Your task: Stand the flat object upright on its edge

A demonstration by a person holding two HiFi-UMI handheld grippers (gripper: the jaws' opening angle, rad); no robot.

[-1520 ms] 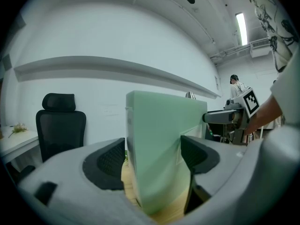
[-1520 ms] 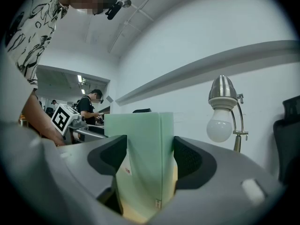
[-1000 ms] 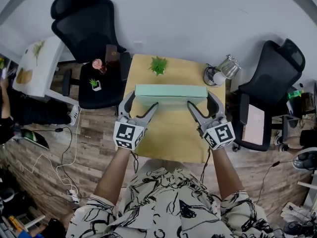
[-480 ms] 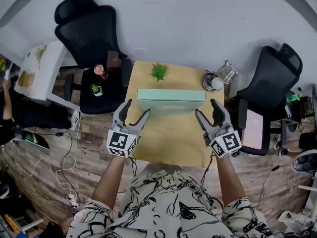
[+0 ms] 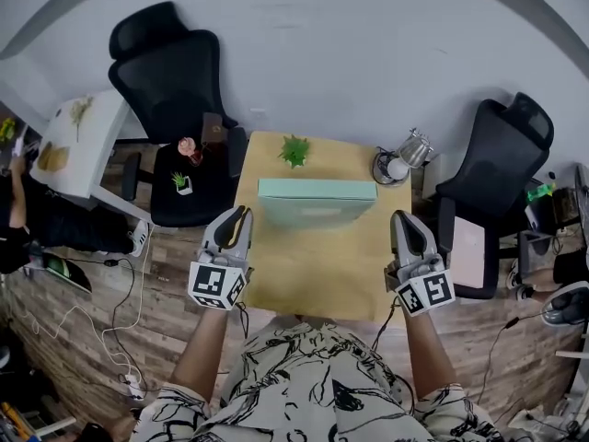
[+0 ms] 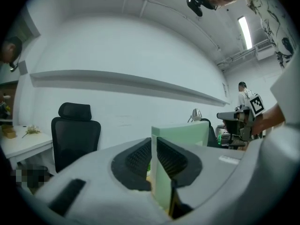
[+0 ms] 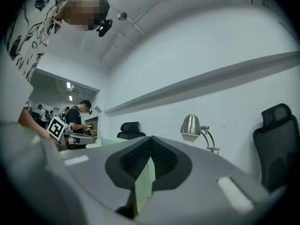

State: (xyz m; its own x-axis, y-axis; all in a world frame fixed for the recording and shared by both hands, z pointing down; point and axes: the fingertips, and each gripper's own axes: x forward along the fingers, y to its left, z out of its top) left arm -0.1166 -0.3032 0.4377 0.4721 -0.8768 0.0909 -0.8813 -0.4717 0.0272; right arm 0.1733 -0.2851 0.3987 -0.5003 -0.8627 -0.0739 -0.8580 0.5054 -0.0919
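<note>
The flat object is a mint-green box (image 5: 317, 201). It stands upright on its long edge across the far half of the wooden table (image 5: 313, 270). Both grippers hang back from it near the table's front corners. My left gripper (image 5: 239, 217) is closing, its jaws nearly together with nothing between them; in the left gripper view the box (image 6: 187, 131) shows beyond the left gripper's (image 6: 153, 143) narrow slit. My right gripper (image 5: 405, 221) is shut and empty, and in its own view the right gripper (image 7: 151, 142) has its pads meeting.
Behind the box are a small green plant (image 5: 294, 148) and a metal desk lamp (image 5: 405, 155). Black office chairs stand at the left (image 5: 175, 72) and right (image 5: 502, 150) of the table. Small pots (image 5: 184, 155) sit on the left chair's seat.
Both grippers have drawn back from the box's ends toward me and closed their jaws. The box has stayed standing on its edge.
</note>
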